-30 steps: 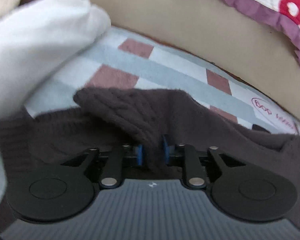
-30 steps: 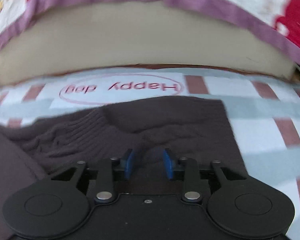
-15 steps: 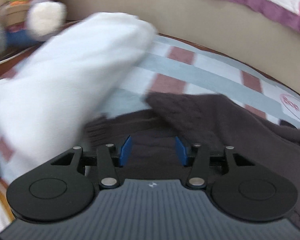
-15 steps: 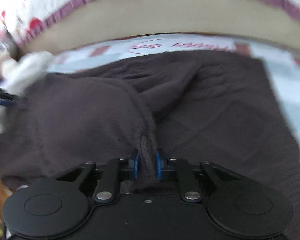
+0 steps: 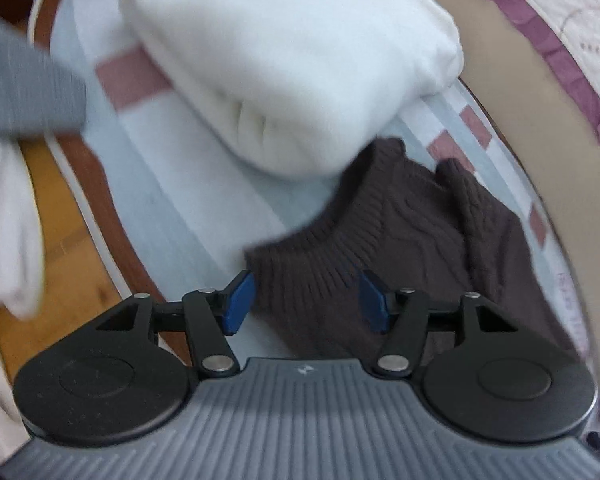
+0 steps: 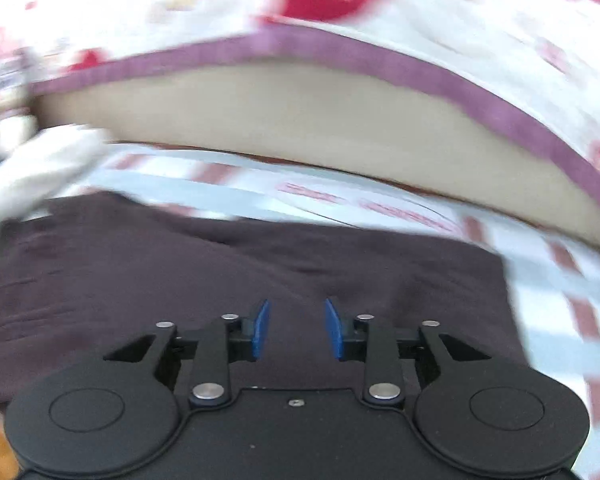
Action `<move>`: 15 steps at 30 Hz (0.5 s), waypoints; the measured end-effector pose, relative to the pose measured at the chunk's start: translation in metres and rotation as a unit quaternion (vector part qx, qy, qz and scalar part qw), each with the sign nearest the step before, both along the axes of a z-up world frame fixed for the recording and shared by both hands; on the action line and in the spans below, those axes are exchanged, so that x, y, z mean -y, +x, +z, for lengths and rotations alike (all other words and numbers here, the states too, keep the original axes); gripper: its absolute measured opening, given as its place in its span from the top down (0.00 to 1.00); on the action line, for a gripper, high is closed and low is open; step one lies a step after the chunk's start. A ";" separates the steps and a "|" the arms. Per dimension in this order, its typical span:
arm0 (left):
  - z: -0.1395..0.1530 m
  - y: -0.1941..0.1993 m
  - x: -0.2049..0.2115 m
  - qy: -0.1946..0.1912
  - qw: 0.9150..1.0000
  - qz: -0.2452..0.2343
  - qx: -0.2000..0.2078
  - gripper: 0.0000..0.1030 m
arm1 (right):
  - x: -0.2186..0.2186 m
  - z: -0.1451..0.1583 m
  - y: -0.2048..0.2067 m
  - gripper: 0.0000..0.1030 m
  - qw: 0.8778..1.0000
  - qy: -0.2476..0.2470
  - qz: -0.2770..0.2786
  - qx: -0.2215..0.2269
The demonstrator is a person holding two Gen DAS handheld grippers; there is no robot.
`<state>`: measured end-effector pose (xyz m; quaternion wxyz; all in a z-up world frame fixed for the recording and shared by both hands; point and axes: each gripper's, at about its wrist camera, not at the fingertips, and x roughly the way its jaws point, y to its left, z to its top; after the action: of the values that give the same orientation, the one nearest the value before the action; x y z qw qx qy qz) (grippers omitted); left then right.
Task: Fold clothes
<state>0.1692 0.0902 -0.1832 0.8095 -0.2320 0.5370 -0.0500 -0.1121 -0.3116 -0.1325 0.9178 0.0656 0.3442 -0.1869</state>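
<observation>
A dark brown knitted sweater [image 5: 412, 236] lies on a checked cloth [image 5: 168, 184]. Its ribbed edge sits under and between the fingers of my left gripper [image 5: 306, 298], whose jaws are opening and whose blue pads stand clear of the knit. A folded white garment [image 5: 292, 64] rests just beyond, touching the sweater's far corner. In the right wrist view the sweater [image 6: 260, 256] spreads flat below my right gripper [image 6: 297, 328]. Its jaws are opening with nothing pinched between them.
A beige mattress side [image 6: 300, 120] with a purple-trimmed quilt [image 6: 340, 52] runs along the far edge of the cloth. A grey sleeve [image 5: 20, 92] and white fabric [image 5: 4, 220] are at the left, above wooden floor [image 5: 60, 248]. The right wrist view is blurred.
My left gripper let go of the sweater fold, widened and swung left to the ribbed edge. My right gripper pinched a fold half a second ago and has released it; the sweater lies flatter.
</observation>
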 end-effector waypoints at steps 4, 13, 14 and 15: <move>-0.004 -0.003 0.006 -0.004 1.000 -0.011 0.007 0.43 | -0.044 -0.004 0.030 0.61 0.991 0.040 0.125 0.006; -0.010 0.015 0.035 0.146 0.987 -0.048 0.041 0.31 | -0.145 -0.027 0.065 0.61 0.945 0.044 0.322 -0.021; -0.013 0.016 0.036 0.133 0.989 -0.054 0.038 0.31 | -0.151 -0.026 0.069 0.62 0.942 0.038 0.333 -0.018; -0.014 0.017 0.036 0.117 0.991 -0.056 0.039 0.24 | -0.155 -0.026 0.074 0.62 0.939 0.036 0.343 -0.015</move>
<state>0.1857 0.0544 -0.1976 0.8474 -0.1029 0.5192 -0.0411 -0.0377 -0.1565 -0.1583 0.9181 -0.0259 0.3658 0.1507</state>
